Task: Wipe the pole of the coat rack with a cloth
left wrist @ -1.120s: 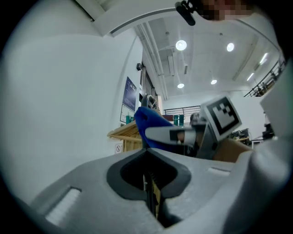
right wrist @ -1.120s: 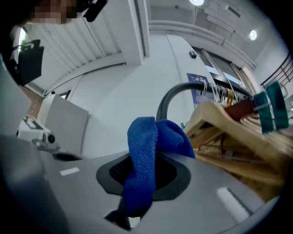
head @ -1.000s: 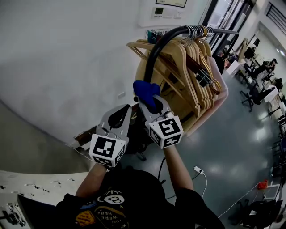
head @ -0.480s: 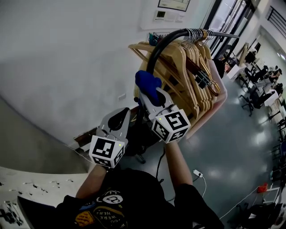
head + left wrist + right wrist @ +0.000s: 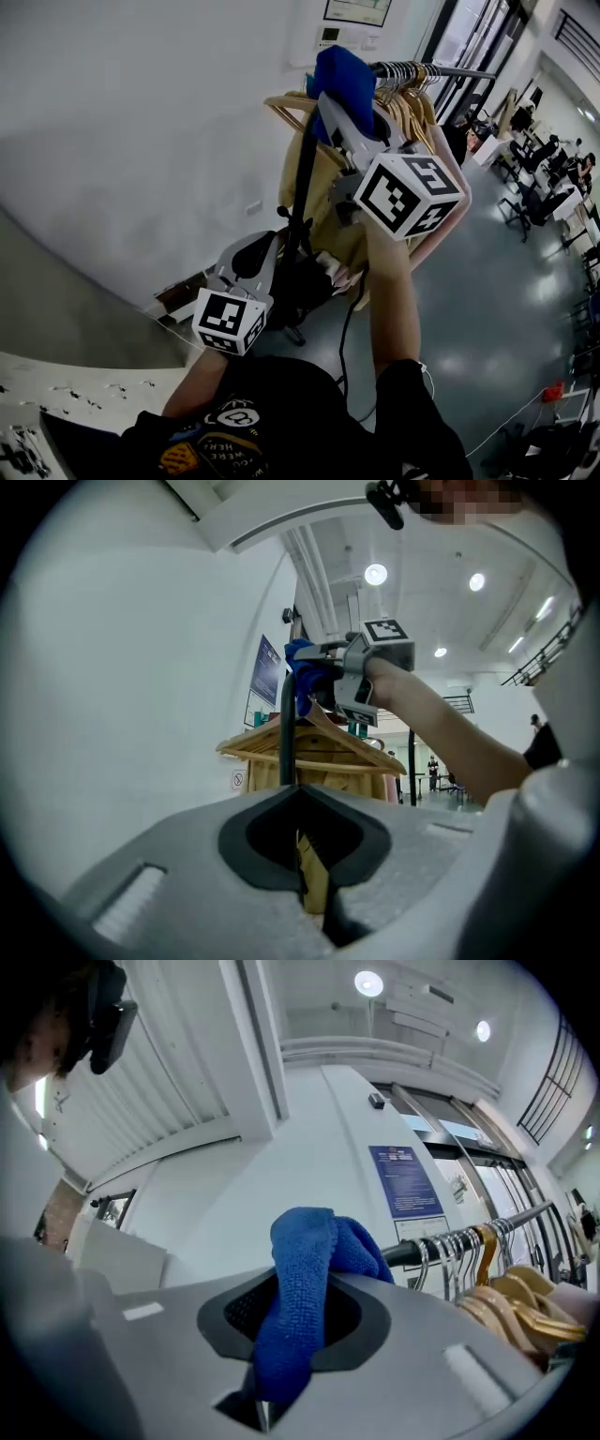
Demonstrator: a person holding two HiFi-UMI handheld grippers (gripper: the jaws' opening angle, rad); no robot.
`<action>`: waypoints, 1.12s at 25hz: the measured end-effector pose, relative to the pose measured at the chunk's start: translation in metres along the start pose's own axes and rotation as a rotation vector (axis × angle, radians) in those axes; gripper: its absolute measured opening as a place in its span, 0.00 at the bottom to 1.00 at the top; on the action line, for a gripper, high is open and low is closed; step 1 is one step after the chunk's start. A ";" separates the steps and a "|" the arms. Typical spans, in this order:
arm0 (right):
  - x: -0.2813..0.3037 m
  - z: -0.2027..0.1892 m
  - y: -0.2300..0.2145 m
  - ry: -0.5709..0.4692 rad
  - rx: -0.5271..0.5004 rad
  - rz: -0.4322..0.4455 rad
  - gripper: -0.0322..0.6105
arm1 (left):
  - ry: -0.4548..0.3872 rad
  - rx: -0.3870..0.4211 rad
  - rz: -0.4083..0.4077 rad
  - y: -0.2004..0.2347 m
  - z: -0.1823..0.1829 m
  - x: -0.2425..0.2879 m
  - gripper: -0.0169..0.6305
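The coat rack's black pole (image 5: 302, 192) rises beside the white wall and bends into a rail (image 5: 419, 67) packed with wooden hangers (image 5: 414, 111). My right gripper (image 5: 336, 99) is raised to that bend, shut on a blue cloth (image 5: 343, 73) that lies against the pole and hides the curve. In the right gripper view the cloth (image 5: 314, 1251) bulges from the right gripper (image 5: 298, 1330), with the pole (image 5: 403, 1252) just behind it. My left gripper (image 5: 265, 255) is low, beside the pole's lower part, jaws together and holding nothing. In the left gripper view the pole (image 5: 284, 733) stands beyond the left gripper (image 5: 305, 841).
A white wall (image 5: 141, 122) runs close behind the rack. Dark clutter (image 5: 314, 286) sits at the rack's base. A pale table edge (image 5: 66, 394) is at the lower left. Office chairs and seated people (image 5: 562, 164) are far off on the right over a glossy floor (image 5: 506, 309).
My right gripper has slid the blue cloth up the pole from mid-height to the top bend. The left gripper has stayed almost still.
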State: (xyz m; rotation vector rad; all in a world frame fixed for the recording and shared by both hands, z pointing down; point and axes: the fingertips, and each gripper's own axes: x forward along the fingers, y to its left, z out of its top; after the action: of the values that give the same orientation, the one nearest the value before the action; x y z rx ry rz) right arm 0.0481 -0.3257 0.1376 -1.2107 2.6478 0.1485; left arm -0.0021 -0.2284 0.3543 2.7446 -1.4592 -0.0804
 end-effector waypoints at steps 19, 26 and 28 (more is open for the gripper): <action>-0.045 -0.190 0.042 0.254 -0.077 0.094 0.18 | 0.013 -0.009 0.024 0.000 -0.014 -0.004 0.03; -0.055 -0.217 0.041 0.275 0.022 0.110 0.17 | 0.027 -0.005 0.026 0.001 -0.016 -0.003 0.03; -0.054 -0.213 0.041 0.277 0.015 0.112 0.17 | 0.028 -0.007 0.030 0.001 -0.016 -0.003 0.03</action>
State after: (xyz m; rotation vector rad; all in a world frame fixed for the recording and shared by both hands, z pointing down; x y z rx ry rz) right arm 0.0169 -0.2981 0.3570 -1.1516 2.9499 -0.0229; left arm -0.0040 -0.2266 0.3706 2.7060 -1.4898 -0.0467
